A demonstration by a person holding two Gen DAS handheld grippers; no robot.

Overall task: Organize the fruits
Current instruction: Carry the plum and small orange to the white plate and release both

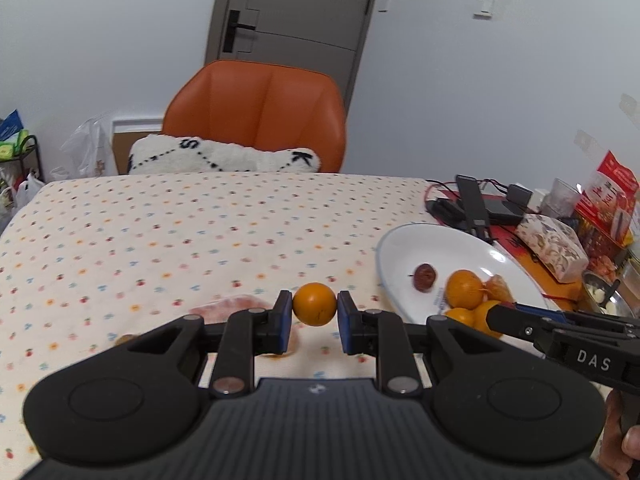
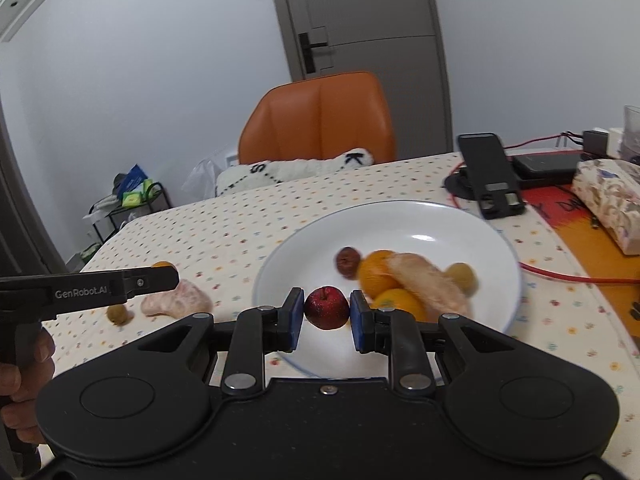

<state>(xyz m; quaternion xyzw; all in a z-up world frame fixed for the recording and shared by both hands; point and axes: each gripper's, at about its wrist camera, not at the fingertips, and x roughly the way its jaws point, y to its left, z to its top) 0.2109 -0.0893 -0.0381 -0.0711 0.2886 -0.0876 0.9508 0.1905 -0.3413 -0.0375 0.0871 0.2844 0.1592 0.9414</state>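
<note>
2 grippers grip fruit: left (image 1: 314, 322) an orange (image 1: 314, 304), right (image 2: 326, 326) a red apple (image 2: 327, 307).

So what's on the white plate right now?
On the plate: two oranges, a peeled citrus piece, a dark red fruit and a greenish one. Anything beneath the pile is hidden.

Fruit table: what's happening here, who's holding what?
A person works two handheld grippers, sorting fruit onto a white plate. The left gripper is shut on an orange above the tablecloth, left of the plate. The right gripper is shut on a small red fruit over the plate's near rim. The plate already holds oranges, a peeled segment and a dark fruit. A peeled piece and a small green fruit lie on the cloth.
</note>
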